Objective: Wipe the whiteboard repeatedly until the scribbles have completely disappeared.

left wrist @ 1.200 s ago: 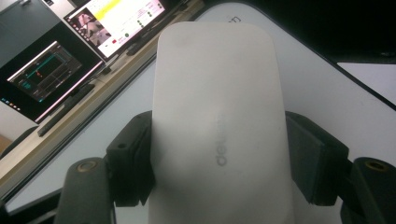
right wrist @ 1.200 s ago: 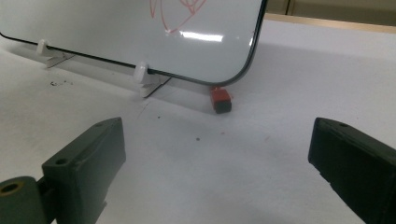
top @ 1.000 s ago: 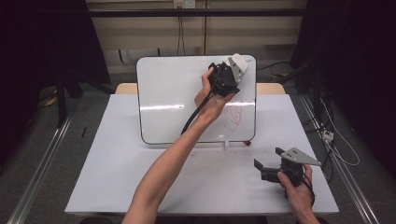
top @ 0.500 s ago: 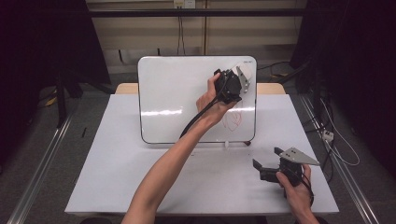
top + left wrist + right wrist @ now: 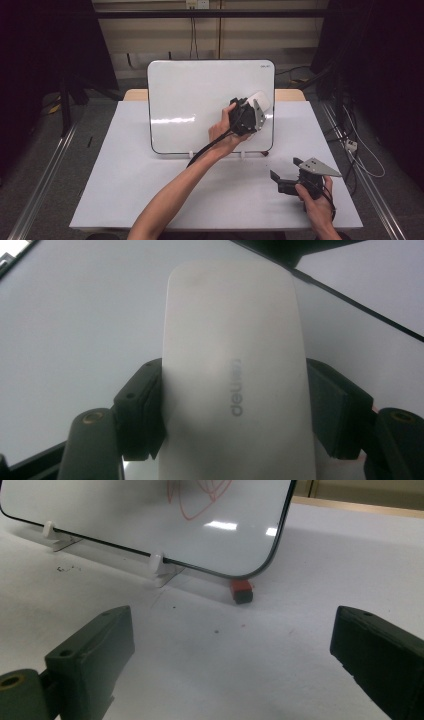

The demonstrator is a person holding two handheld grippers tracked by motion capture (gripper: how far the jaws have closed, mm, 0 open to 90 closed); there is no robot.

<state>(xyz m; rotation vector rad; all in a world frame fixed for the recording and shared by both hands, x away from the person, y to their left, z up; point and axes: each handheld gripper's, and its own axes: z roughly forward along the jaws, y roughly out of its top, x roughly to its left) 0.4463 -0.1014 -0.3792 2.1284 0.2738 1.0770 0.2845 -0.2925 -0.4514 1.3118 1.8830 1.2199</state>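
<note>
Eraser (image 5: 232, 375) sits clamped in my left tool (image 5: 252, 116), pressed flat on the whiteboard's (image 5: 200, 95) right half to wipe red marks (image 5: 200, 495); my right tool (image 5: 287, 176) idles unclenched before the board.

white eraser (image 5: 232, 375), red scribble (image 5: 200, 495), white whiteboard (image 5: 190, 100)

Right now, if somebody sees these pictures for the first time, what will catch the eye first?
First, the big whiteboard standing upright at the back of the table, with the left gripper pressing a white eraser against its right side. In the right gripper view, red scribbles show on the board. The right gripper rests open near the table's front right corner.
</note>
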